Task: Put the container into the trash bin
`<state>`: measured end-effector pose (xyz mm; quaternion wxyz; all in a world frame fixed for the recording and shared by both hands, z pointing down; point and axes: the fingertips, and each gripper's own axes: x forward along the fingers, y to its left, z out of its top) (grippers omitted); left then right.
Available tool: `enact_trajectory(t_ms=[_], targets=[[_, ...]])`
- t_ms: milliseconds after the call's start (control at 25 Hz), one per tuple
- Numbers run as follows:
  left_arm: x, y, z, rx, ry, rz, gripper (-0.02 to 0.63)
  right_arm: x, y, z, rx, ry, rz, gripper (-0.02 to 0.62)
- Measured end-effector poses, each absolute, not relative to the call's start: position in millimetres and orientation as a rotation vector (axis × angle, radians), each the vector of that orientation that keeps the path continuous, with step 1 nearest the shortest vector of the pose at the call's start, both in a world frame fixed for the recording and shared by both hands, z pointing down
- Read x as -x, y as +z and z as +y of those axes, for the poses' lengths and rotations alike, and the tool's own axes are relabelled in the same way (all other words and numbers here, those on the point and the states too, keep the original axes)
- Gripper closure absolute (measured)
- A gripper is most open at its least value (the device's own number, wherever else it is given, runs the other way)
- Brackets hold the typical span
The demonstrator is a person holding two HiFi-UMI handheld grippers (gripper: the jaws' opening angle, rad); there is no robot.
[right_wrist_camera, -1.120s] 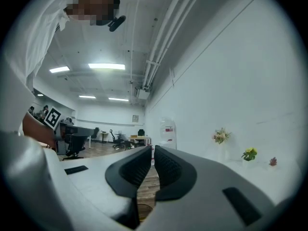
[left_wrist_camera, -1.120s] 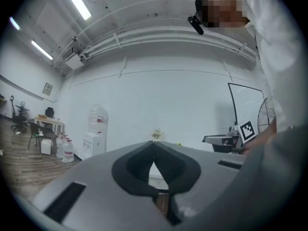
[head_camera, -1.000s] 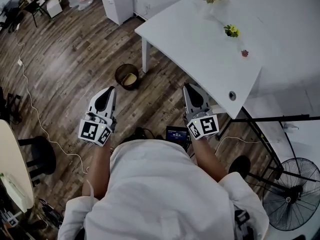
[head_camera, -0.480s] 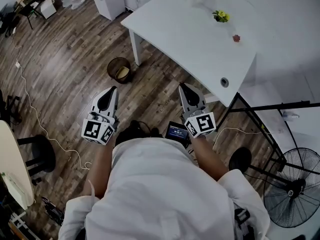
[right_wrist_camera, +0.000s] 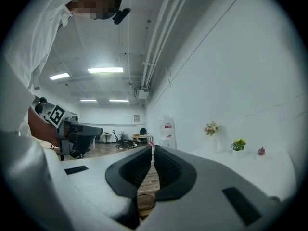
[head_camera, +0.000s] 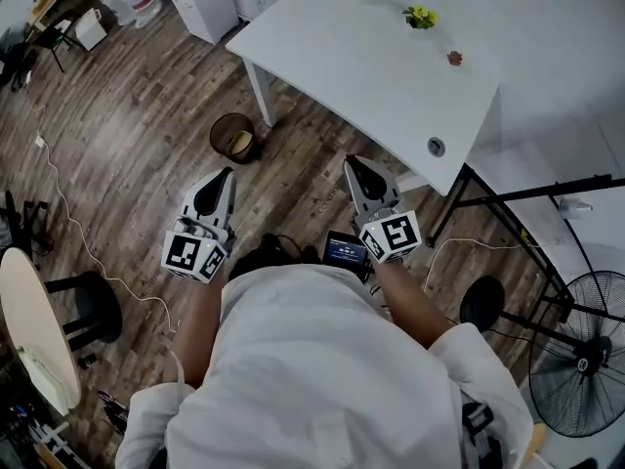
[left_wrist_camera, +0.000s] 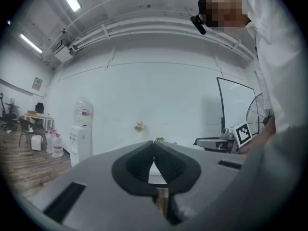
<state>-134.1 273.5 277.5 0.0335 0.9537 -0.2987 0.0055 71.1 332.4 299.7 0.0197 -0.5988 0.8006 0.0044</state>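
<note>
Head view, grippers: the left gripper (head_camera: 227, 172) and the right gripper (head_camera: 350, 161) are held level in front of the person's chest, side by side and well apart. Both are aimed toward the bin and table. I judge this an approach or resting pose, since neither carries anything.
Head view, trash bin: a small round brown trash bin (head_camera: 215, 135) stands on the floor near the table leg (head_camera: 259, 94), ahead of the left gripper. Something pale lies inside it.
Head view, container: none shows in either gripper. The pale thing in the bin may be it, but I cannot tell.
Head view, surface and room: a dark wood-plank floor (head_camera: 137, 115), a white table (head_camera: 371, 76) carrying small flowers (head_camera: 421, 16), and a standing fan (head_camera: 584, 364) at the right.
Left gripper view, fingers: the fingers (left_wrist_camera: 137, 162) are clenched tip to tip with nothing between them. A water dispenser (left_wrist_camera: 82, 134) stands against the white wall.
Right gripper view, fingers: clenched together and empty. Low in the gap under them a brown round rim shows, likely the bin. Beyond is a long office room with ceiling lights (right_wrist_camera: 106, 70).
</note>
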Motion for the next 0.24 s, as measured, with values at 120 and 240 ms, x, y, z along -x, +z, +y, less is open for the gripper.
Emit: enact_trajectory(t_ms=[120,240], targets=[[130.8,279.8,274.7,-2.927,0.023,-0.912,0.597,-73.5,302.4,334.4,1.858,0.009,2.489,0.552],[130.6,280.9,276.5,-2.922,0.025,-0.902,0.597,-74.7,303.8,336.9,1.861,0.005,2.491,0.552]])
